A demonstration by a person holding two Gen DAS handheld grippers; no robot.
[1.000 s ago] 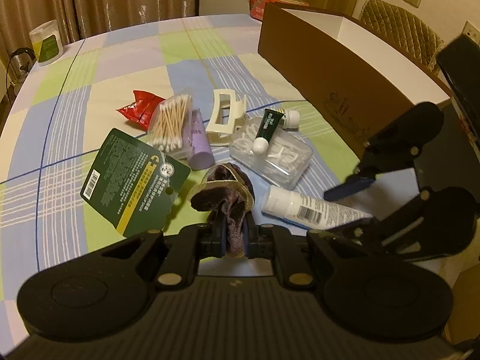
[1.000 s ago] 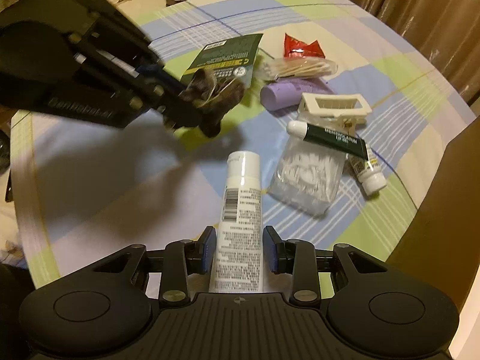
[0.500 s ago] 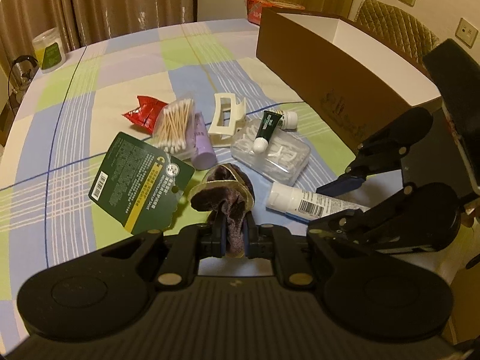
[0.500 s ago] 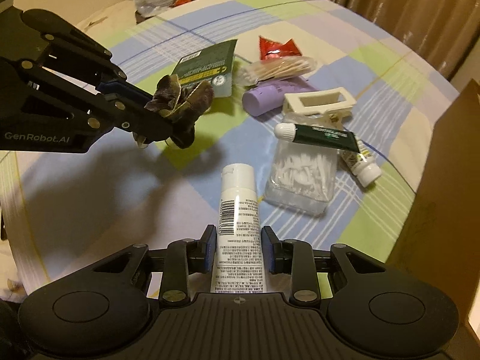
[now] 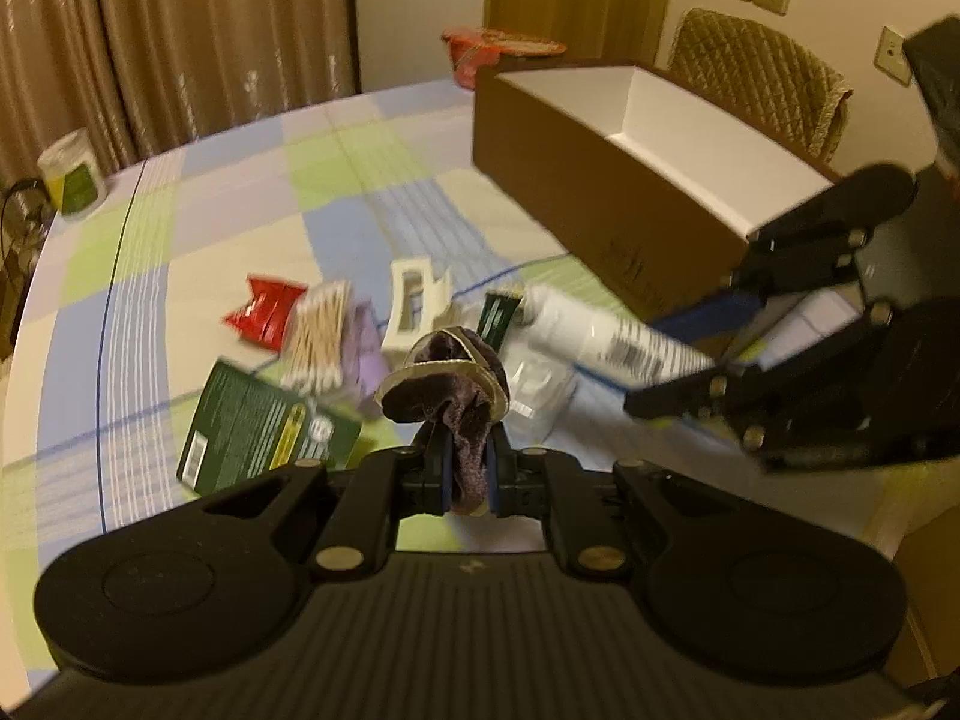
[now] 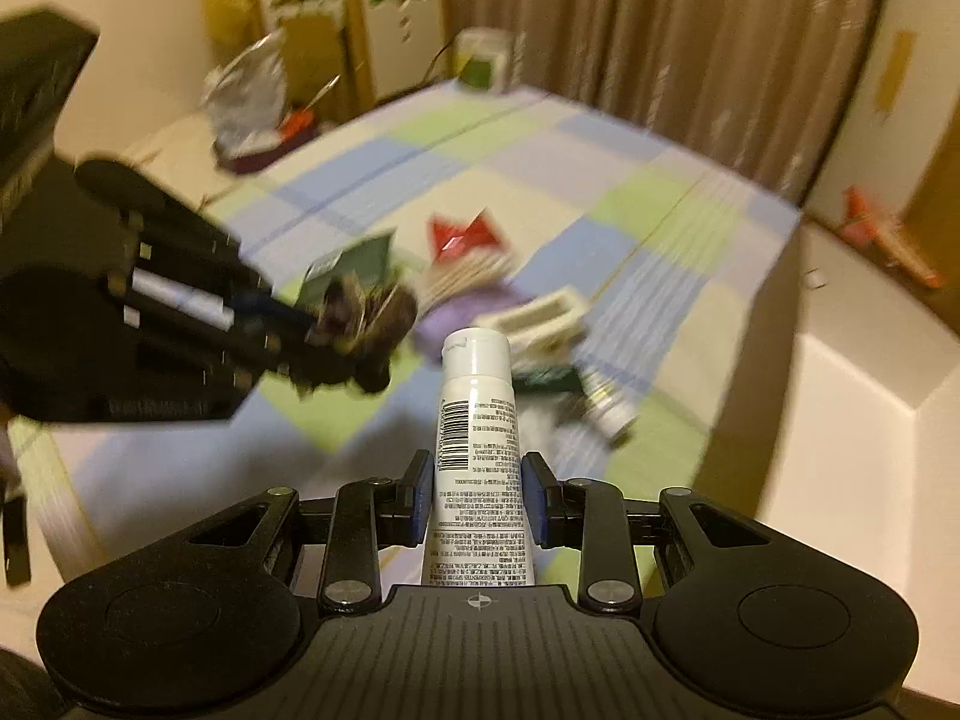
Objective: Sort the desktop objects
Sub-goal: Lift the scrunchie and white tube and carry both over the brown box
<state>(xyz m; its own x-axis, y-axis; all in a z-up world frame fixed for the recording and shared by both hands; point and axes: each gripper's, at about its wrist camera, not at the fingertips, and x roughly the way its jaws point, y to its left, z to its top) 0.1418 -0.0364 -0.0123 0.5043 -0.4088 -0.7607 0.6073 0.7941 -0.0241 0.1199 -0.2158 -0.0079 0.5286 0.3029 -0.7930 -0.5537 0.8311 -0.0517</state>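
Observation:
My left gripper (image 5: pixel 461 471) is shut on a dark purple velvet scrunchie (image 5: pixel 447 387) with a gold edge, held above the table. The same scrunchie (image 6: pixel 366 324) and the left gripper (image 6: pixel 300 336) show blurred in the right wrist view. My right gripper (image 6: pixel 477 498) is shut on a white tube (image 6: pixel 477 432) with a barcode, lifted off the cloth and pointing forward. In the left wrist view that white tube (image 5: pixel 606 339) sticks out of the right gripper (image 5: pixel 678 369) at the right. A brown cardboard box (image 5: pixel 606 204) with a white inside stands behind.
On the checked tablecloth (image 5: pixel 240 228) lie a green card packet (image 5: pixel 258 426), a cotton swab pack (image 5: pixel 321 336), a red sachet (image 5: pixel 264 315), a cream hair claw (image 5: pixel 414 306), a small green tube (image 5: pixel 498 315) and a clear plastic case (image 5: pixel 537 384). A padded chair (image 5: pixel 762 78) stands behind the box.
Both grippers have risen from the table. The white tube, lying on the cloth before, now hangs in the air in the right gripper. The scrunchie stays clamped in the left.

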